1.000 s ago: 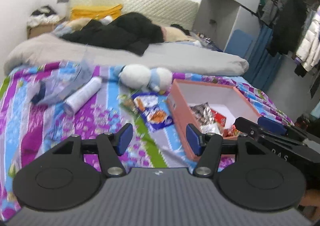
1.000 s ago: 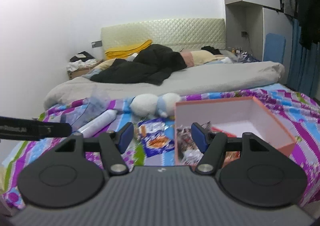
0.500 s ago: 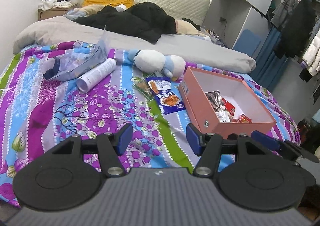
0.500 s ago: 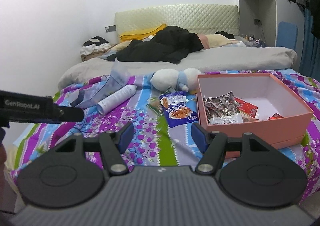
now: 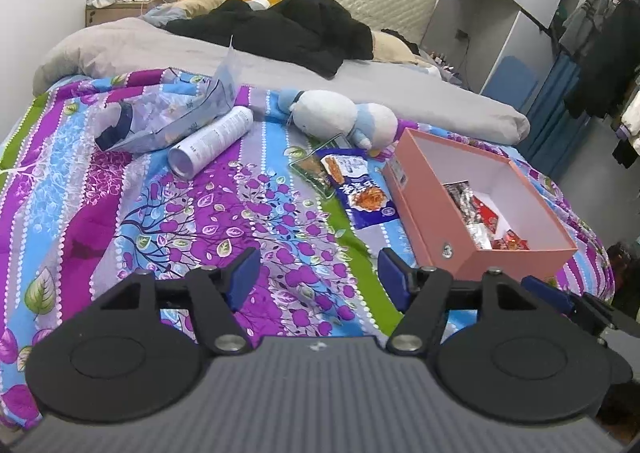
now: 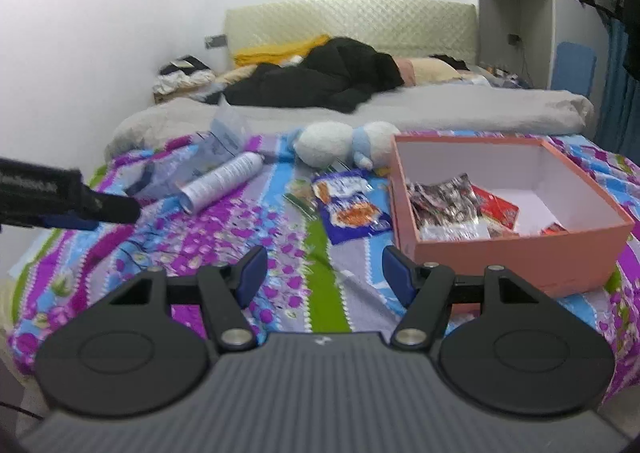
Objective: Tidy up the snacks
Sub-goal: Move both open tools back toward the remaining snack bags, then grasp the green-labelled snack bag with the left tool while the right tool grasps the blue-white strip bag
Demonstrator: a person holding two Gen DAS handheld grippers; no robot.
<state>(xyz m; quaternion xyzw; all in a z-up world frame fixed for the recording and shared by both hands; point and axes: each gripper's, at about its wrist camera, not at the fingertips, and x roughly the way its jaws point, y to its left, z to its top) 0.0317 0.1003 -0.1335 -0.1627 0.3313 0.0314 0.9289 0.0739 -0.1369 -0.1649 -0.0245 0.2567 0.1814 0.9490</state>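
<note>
The left gripper (image 5: 318, 277) hangs over the floral bedspread (image 5: 192, 221) with its blue pads apart and nothing between them; its jaws have just been opening wider. The right gripper (image 6: 322, 275) is likewise spread, gripping nothing, over the same cover.

At about one o'clock from the left gripper lies the blue snack packet (image 5: 362, 193), flat on the cover, with a green-edged packet (image 5: 314, 171) partly tucked under its ten o'clock corner. Its print is Chinese characters, too small to read. Just beside it, at three o'clock, sits the pink box (image 5: 432, 227), open, with several wrapped snacks (image 5: 476, 213) heaped at its near end; a small sticker on its side wall is illegible.

At eleven o'clock a white cylindrical can (image 5: 212, 141) lies on its side, printed text unreadable, touching a crumpled clear bag (image 5: 168, 117). A white-and-blue plush toy (image 5: 340, 117) rests at twelve o'clock.

In the right wrist view, the black bar at nine o'clock is probably the other gripper; its white lettering is blurred.
</note>
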